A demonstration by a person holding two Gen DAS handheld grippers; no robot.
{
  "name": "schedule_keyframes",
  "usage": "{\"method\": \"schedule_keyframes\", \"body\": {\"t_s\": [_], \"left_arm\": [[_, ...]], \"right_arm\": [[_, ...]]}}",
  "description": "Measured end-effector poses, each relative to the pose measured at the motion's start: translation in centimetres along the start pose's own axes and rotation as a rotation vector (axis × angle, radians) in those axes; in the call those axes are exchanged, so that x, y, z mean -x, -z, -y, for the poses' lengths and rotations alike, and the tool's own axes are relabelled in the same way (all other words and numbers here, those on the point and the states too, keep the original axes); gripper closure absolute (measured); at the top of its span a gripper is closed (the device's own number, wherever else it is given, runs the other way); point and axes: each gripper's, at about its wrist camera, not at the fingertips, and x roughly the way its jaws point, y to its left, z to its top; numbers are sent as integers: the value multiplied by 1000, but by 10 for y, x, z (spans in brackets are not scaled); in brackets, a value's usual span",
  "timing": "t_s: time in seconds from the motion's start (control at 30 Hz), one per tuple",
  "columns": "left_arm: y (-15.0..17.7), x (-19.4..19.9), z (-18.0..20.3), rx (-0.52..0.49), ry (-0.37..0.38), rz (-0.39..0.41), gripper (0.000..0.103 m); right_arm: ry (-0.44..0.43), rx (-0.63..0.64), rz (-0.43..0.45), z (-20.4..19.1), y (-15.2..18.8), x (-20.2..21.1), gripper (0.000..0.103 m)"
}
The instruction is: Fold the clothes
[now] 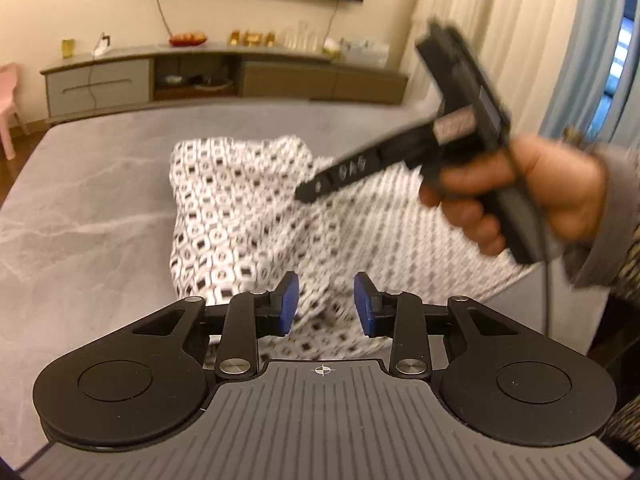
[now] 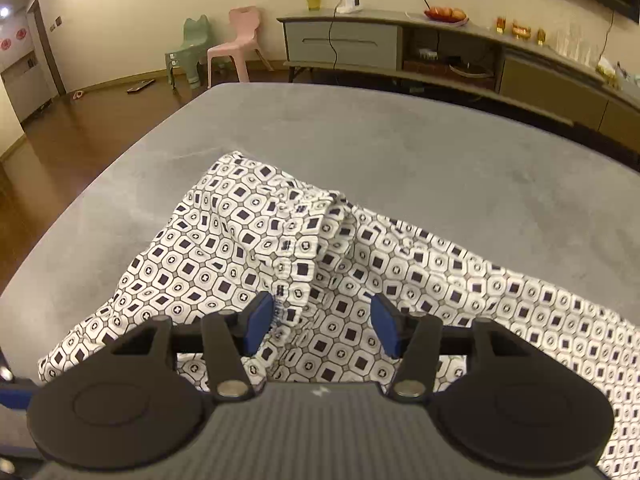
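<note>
A white garment with a black-and-grey geometric print lies crumpled on a grey bed. My left gripper is open, its blue pads just above the garment's near edge, holding nothing. My right gripper, blurred and held in a hand, hovers over the garment's right part in the left wrist view. In the right wrist view the right gripper is open over the garment, near a gathered, elastic-looking band; the grey bed lies around it.
A long low sideboard with cups, a fruit plate and cables stands against the far wall. Pink and green plastic chairs stand on the wood floor to the left. Curtains hang at the right.
</note>
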Motion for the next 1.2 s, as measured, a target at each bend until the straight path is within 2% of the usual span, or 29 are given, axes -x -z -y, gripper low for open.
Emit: {"method": "schedule_keyframes", "body": {"t_s": [0.03,0.1,0.23,0.37,0.47,0.53,0.6,0.63,0.77,0.87,0.97,1.03,1.2], "left_arm": [[-2,5,-4,29,17,24,72],[-6,14,-13,88,47,71,71],[-9,11,-29,201,16,102,71],[-12,-22,-40,269,-113,29,74],[-14,-38,-41,276,-157,-17,74],[-13,-49,-40,272,-183,-59,74],[-9,-60,-40,261,-214,-121,74],[-8,-61,-37,242,-222,-125,73],[-11,-61,-33,223,-221,-142,73],[-16,-55,-30,223,-208,-107,74],[-21,-47,-19,193,-147,-35,73],[-22,-48,-8,157,-117,-23,72],[-15,-74,7,77,-139,-117,74]], "right_arm": [[8,16,11,-1,0,2,49],[29,52,41,-5,0,9,50],[75,104,112,-14,0,20,52],[87,139,185,-25,-3,24,69],[38,157,138,-26,-10,2,76],[33,154,70,-19,-12,-22,78],[36,132,16,-5,-10,-44,72],[20,113,27,2,-11,-45,66],[5,97,0,8,-16,-43,66],[19,119,4,4,-16,-45,67],[24,120,14,3,-14,-46,66],[27,122,16,2,-12,-46,66],[36,130,16,1,-9,-46,66]]}}
